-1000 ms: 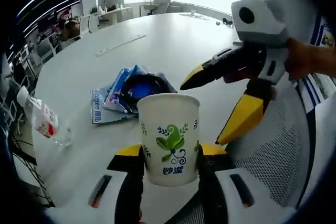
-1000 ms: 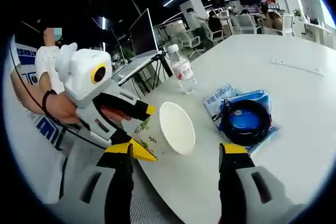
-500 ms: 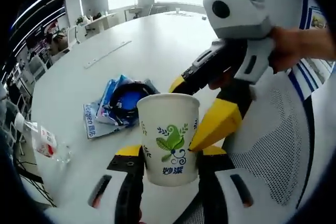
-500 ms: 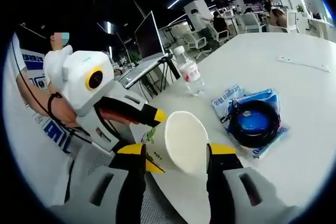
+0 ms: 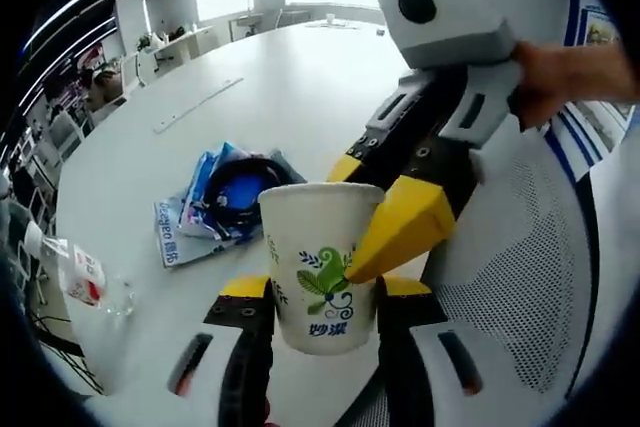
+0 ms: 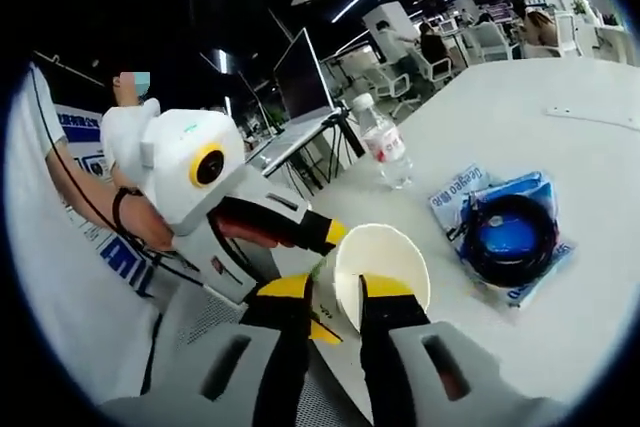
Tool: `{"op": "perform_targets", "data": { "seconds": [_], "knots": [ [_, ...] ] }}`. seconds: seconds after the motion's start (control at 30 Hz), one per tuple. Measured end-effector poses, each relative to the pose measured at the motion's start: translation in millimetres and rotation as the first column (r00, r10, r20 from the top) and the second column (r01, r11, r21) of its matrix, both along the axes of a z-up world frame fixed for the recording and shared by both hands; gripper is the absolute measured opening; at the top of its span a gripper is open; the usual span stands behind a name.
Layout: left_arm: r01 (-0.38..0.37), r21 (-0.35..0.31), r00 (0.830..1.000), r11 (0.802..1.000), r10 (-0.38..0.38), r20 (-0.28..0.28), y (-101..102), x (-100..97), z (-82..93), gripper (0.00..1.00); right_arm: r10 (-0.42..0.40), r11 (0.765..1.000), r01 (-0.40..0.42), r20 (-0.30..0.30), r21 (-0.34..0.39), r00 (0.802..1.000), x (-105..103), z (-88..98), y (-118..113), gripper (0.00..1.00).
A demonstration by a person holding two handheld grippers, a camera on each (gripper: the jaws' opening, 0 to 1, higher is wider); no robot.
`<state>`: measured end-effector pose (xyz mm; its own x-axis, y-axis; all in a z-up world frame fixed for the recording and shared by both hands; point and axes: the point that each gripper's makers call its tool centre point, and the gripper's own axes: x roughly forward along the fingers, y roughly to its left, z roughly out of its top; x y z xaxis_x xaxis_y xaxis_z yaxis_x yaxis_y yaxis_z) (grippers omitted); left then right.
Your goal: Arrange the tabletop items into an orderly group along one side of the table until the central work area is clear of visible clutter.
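- Progress, my read: early. Nothing looks grouped along one side yet; items sit apart on the white table [image 5: 330, 77].
- Paper cup [image 5: 318, 265] is off the tabletop, held near the table edge, above a mesh chair [image 5: 520, 277].
- My left gripper [image 5: 312, 299]: jaws pressed on the cup's lower body from both sides, cup upright btwn them.
- My right gripper [image 6: 334, 299]: jaws nearly together, pinching the cup's rim/wall — one jaw inside, one outside, as far as I can tell. In the left gripper view its yellow tip lies against the cup's side.
- So both claws are on the same cup; looks like a handover or reposition, can't tell which way.
- Still to do: set cup down, then move bottle + packet pile to one side.
- Count: 1 cup.
- 1 water bottle [image 6: 385, 142], standing near the table edge, well apart from the rest.
- 1 pile of blue packets [image 6: 505, 237] w/ a dark cable coil [image 6: 513, 239] on top; no. of packets unclear.
- 1 long thin strip [image 5: 200, 106] farther out on the table.
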<state>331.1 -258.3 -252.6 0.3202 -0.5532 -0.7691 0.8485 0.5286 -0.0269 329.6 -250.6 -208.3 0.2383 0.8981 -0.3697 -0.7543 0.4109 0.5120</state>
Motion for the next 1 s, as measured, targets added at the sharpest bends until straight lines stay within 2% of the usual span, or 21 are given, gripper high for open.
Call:
{"op": "perform_targets", "data": {
  "seconds": [0.3, 1.0],
  "knots": [
    [-0.005, -0.003, 1.000, 1.000, 0.005, -0.006, 2, -0.8, -2.9, 0.40, 0.029, 0.999, -0.029, -0.007, 0.016, 1.000, -4, 4.6, 10, 0.00],
    [-0.107, -0.040, 0.994, 0.993, 0.106, -0.011, 20, 2.4, -3.8, 0.39, 0.060, 0.998, -0.060, 0.000, -0.010, 0.998, 1, 3.0, 26, 0.00]
  ]
}}
